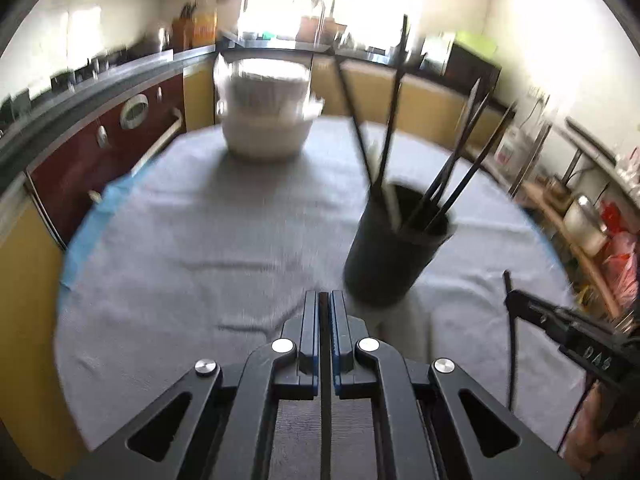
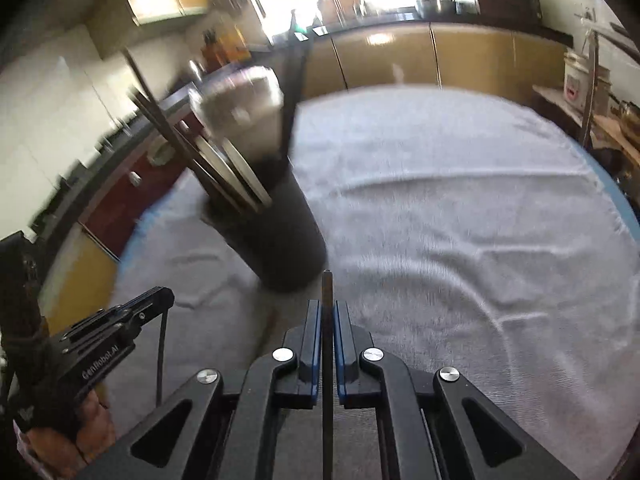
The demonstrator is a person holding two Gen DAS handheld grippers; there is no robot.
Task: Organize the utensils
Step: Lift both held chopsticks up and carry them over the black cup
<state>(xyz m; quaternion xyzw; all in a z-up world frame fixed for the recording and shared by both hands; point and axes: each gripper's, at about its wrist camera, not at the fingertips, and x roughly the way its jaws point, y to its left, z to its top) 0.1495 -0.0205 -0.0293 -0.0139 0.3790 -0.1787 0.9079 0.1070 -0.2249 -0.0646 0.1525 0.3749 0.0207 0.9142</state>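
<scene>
Two wrist cameras looking down along their tongs.
Both are facing the worktop (image 1: pixel 200 240) closely, sharing the dark cup (image 1: pixel 396 248) at 12 o'clock.

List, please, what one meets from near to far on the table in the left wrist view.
Left gripper shut on a thin black chopstick → tall black cylindrical utensil holder with dark chopsticks standing in it → stacked white bowls at the far edge.

**Both hand-held grippers clamped on thin sticks over the cloth-covered worktop**

The left hand-held gripper (image 1: pixel 324 300) has its jaws pressed onto a thin dark chopstick (image 1: pixel 325 380) running back between them. Near the worktop's (image 1: pixel 180 240) right edge stands a black holder (image 1: pixel 394 256) with dark chopsticks (image 1: pixel 452 168) fanning out. A white container (image 1: pixel 266 112) sits by the far edge. The right hand-held gripper (image 1: pixel 510 300) pinches another stick (image 1: pixel 512 352).
</scene>
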